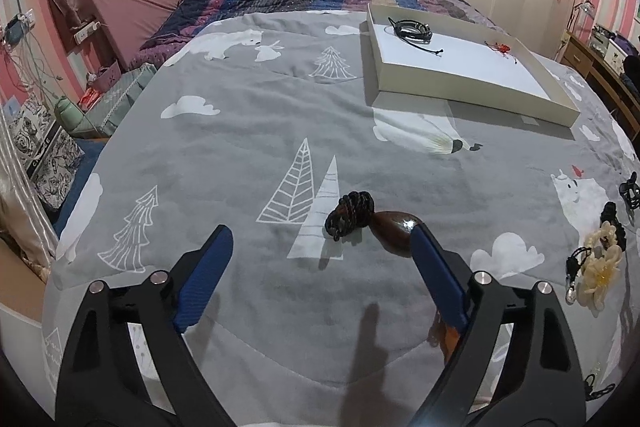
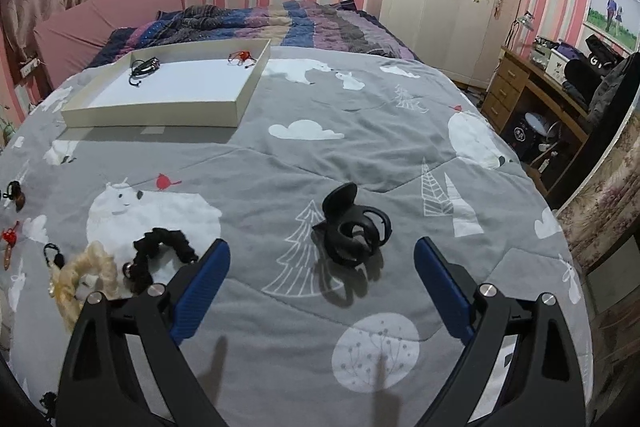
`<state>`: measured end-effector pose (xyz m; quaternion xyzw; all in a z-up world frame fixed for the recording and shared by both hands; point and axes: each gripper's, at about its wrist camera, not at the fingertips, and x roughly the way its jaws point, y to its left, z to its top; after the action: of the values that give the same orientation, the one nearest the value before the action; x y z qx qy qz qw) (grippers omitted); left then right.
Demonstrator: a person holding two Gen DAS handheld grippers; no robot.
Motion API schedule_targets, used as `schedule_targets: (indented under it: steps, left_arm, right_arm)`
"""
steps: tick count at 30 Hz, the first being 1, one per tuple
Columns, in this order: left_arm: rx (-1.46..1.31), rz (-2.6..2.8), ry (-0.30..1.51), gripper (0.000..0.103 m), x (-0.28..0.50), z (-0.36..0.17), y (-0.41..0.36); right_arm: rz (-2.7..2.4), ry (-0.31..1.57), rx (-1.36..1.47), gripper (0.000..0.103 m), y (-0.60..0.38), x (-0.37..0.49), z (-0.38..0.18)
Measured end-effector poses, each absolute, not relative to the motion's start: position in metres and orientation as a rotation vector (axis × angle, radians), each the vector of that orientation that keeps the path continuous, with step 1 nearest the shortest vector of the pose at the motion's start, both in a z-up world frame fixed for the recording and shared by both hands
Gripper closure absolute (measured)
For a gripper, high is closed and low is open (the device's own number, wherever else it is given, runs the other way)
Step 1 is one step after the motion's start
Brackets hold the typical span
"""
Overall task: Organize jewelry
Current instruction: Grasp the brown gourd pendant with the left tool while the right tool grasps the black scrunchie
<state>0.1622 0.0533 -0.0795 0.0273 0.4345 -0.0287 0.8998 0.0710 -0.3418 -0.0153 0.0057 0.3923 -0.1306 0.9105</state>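
Dark brown glossy teardrop pendant [image 1: 394, 233] with a coiled black cord [image 1: 350, 215] is lying on the grey printed bedspread [image 1: 240, 131]; both grippers' fingers are standing apart, gripping nothing.

Glossy wooden pendant [image 1: 394, 231], matt plastic hair claw [image 2: 352, 227], fleecy bedspread [image 1: 240, 131]

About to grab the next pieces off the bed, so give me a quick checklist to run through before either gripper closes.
1. Left gripper open: ok.
2. Brown pendant with its black cord between the left fingers: not ok, it sits against the right-hand finger, off centre.
3. Right gripper open: ok.
4. Black hair claw centred ahead of the right gripper: ok.
5. White tray has bare floor left for more: ok.
6. Left finger touching the pendant: cannot tell.
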Motion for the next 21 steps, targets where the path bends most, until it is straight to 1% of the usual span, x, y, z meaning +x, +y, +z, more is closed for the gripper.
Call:
schedule_targets:
  steps: [2,7,12,15,17,18,21]
  left_arm:
    - [0.05,-0.07,0.914,0.022,0.167,-0.082,0.052]
    - [0.061,-0.07,0.93,0.025,0.174,-0.088,0.048]
    - [0.056,-0.083,0.932,0.033,0.181,-0.088,0.048]
    - [0.056,-0.093,0.938,0.042,0.186,-0.09,0.047]
    - [0.048,-0.105,0.953,0.052,0.189,-0.093,0.048]
    - [0.047,-0.108,0.959,0.054,0.19,-0.094,0.048]
    - [0.036,-0.123,0.968,0.055,0.193,-0.098,0.049]
  right_arm:
    - [-0.271,0.807,0.018,0.01,-0.343,0.073,-0.015]
    - [-0.246,0.812,0.044,0.01,-0.34,0.078,-0.014]
    - [-0.193,0.817,0.025,0.01,-0.319,0.077,-0.012]
    - [-0.145,0.843,0.024,0.01,-0.306,0.078,-0.017]
    - [-0.124,0.865,0.014,0.011,-0.297,0.08,-0.023]
    - [-0.121,0.874,0.011,0.012,-0.295,0.081,-0.026]
    - [-0.101,0.913,0.023,0.021,-0.291,0.087,-0.036]
